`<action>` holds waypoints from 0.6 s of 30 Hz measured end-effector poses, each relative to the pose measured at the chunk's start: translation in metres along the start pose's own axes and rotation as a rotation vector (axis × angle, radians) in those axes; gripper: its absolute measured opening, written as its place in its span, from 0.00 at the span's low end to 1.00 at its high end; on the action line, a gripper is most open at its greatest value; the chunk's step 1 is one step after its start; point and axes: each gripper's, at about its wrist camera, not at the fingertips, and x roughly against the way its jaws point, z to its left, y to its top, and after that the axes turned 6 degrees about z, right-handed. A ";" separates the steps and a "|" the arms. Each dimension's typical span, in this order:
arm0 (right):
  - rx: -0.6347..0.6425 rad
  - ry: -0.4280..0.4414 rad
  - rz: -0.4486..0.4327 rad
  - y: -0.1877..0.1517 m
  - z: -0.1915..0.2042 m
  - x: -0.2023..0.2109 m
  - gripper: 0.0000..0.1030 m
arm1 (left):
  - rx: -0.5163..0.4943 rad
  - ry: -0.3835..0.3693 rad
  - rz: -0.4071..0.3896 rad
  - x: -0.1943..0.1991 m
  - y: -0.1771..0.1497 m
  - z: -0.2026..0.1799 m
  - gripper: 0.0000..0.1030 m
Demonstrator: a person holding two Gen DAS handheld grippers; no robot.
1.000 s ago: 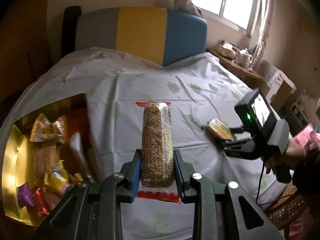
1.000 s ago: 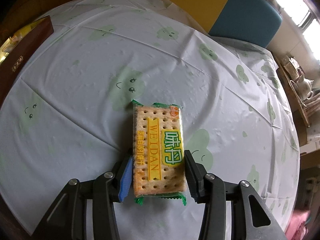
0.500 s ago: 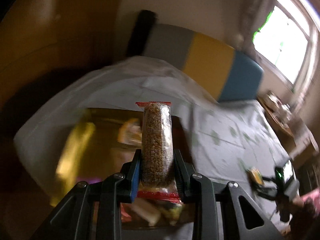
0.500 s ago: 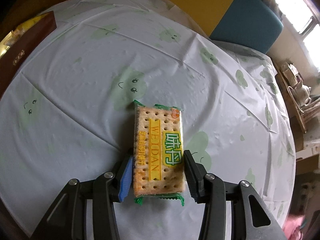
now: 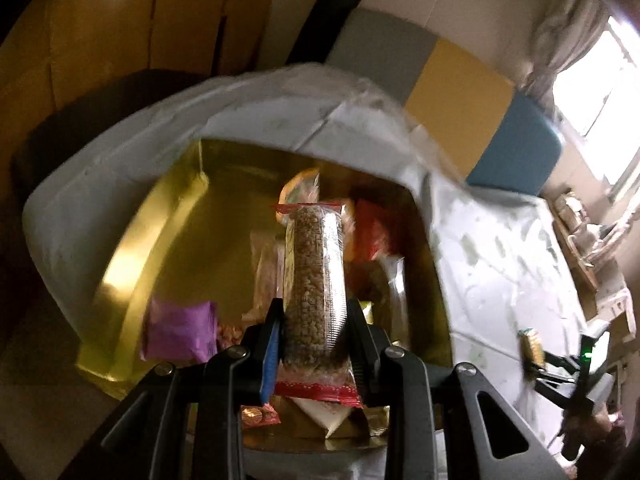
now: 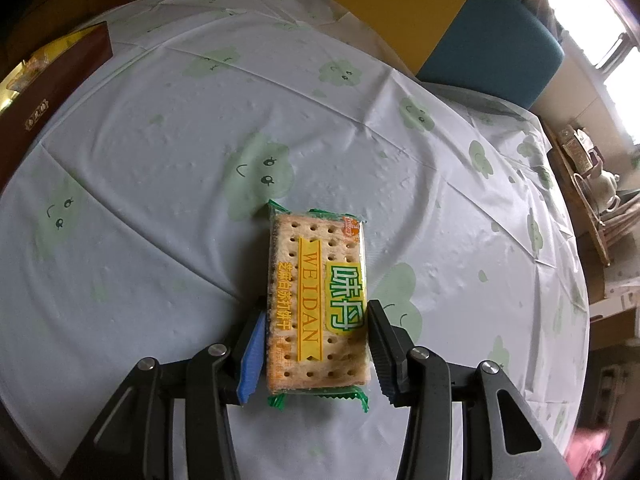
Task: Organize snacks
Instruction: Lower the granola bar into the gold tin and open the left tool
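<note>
- One round table [image 6: 160, 128] under a smooth, pale plastic cloth printed with green clouds.
- One gold-lined box [image 5: 132, 264] with several crinkly packets, one purple packet [image 5: 178, 330] among them.
- Left gripper [image 5: 314, 330] clamps one clear, granular grain bar [image 5: 314, 280] above the box.
- Right gripper [image 6: 316, 342] squeezes one flat rectangular cracker packet [image 6: 316, 300] over the cloth.
</note>
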 end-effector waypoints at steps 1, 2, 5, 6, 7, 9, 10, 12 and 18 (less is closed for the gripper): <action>0.001 0.000 0.000 0.000 0.000 0.000 0.46 | 0.006 0.033 0.014 -0.009 -0.001 0.001 0.29; 0.000 0.000 0.001 0.000 0.000 0.000 0.46 | -0.002 0.061 0.024 -0.016 -0.002 0.000 0.29; 0.005 -0.003 0.001 0.000 0.000 0.001 0.46 | -0.004 0.132 0.079 -0.039 -0.005 0.003 0.29; 0.006 -0.004 0.000 0.000 0.000 0.001 0.46 | 0.002 0.138 0.091 -0.044 -0.007 0.004 0.29; 0.006 -0.005 0.000 0.000 0.000 0.001 0.46 | -0.001 0.151 0.086 -0.046 -0.008 0.004 0.30; 0.006 -0.005 0.000 0.000 0.000 0.001 0.46 | -0.024 0.171 0.072 -0.045 -0.011 0.002 0.30; 0.006 -0.004 0.000 0.000 0.000 0.001 0.46 | -0.030 0.174 0.069 -0.046 -0.012 0.002 0.30; 0.005 -0.003 0.000 0.000 0.000 0.001 0.46 | -0.033 0.175 0.054 -0.042 -0.012 0.002 0.30; 0.006 -0.004 -0.001 0.000 0.000 0.001 0.46 | -0.055 0.193 0.019 -0.031 -0.009 -0.004 0.30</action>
